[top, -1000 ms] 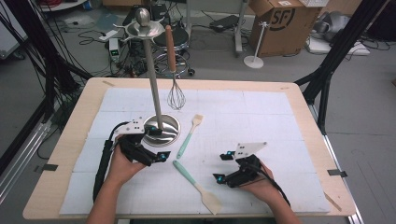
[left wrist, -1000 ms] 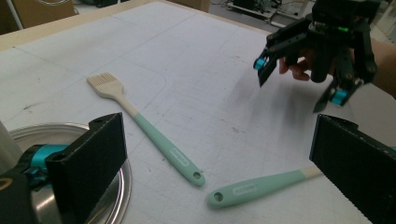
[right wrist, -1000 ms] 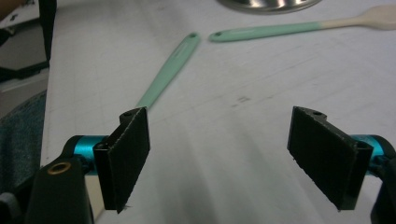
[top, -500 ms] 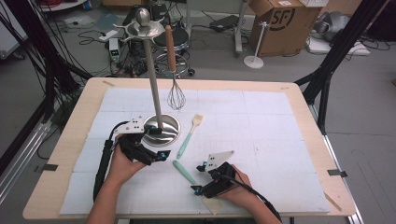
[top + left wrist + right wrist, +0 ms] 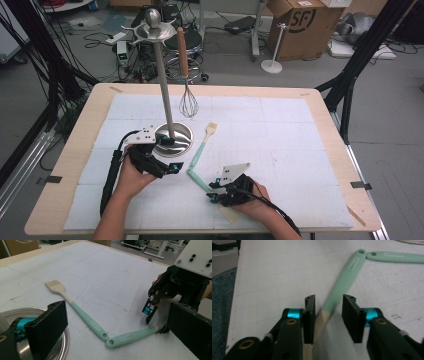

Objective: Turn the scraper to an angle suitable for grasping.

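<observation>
Two mint-handled tools are lying on the desk. Nearest, the right claw, having slid leftward since a second ago, has just been narrowing around the spatula, not yet pinching. It looks light, stiff, slick: grip mid-handle. Beyond, the brush is resting; the left claw is holding open beside the stand's base.

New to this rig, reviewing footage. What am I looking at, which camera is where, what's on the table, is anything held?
No robot: a person holds a two-jaw gripper in each hand. The high view looks down on the table; the other two cameras ride on the grippers. The left gripper rests open by the steel stand, where a whisk hangs. A mint-handled brush and a mint-handled spatula lie on the table. The right gripper has just been closing around the spatula, one pad not yet touching.
</observation>
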`<move>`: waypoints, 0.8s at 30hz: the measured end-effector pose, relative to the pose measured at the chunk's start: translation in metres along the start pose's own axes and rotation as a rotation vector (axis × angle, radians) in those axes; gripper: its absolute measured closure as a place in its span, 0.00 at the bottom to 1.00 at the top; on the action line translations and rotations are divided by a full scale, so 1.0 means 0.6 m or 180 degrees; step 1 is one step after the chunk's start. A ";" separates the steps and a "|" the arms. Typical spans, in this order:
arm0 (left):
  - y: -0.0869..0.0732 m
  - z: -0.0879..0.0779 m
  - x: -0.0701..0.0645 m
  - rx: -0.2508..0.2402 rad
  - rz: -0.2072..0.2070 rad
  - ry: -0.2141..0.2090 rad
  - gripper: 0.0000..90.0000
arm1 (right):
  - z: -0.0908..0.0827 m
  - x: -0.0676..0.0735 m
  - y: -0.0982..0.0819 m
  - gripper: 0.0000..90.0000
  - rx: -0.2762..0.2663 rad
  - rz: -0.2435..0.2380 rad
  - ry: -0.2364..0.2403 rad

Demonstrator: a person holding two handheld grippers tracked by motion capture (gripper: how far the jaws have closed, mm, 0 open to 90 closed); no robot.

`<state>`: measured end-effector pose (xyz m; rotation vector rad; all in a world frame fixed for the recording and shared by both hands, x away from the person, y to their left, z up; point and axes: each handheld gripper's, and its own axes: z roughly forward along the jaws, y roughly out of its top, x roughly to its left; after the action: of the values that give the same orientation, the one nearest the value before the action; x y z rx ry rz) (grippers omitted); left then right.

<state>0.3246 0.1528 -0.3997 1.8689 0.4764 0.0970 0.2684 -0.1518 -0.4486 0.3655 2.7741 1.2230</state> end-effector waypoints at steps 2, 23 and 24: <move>0.000 0.001 0.000 0.0009 0.0002 -0.0003 0.05 | -0.003 -0.001 -0.001 0.79 0.0018 -0.0004 0.0019; 0.000 0.003 0.000 0.0002 -0.0002 -0.0009 0.05 | -0.102 -0.049 -0.070 0.88 0.0258 0.0344 -0.0331; 0.000 0.003 0.001 -0.0004 0.0000 -0.0014 0.05 | -0.105 -0.053 -0.074 0.88 0.0252 0.0371 -0.0366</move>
<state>0.3256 0.1514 -0.4005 1.8675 0.4732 0.0933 0.2802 -0.2341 -0.4393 0.5925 2.7420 1.0794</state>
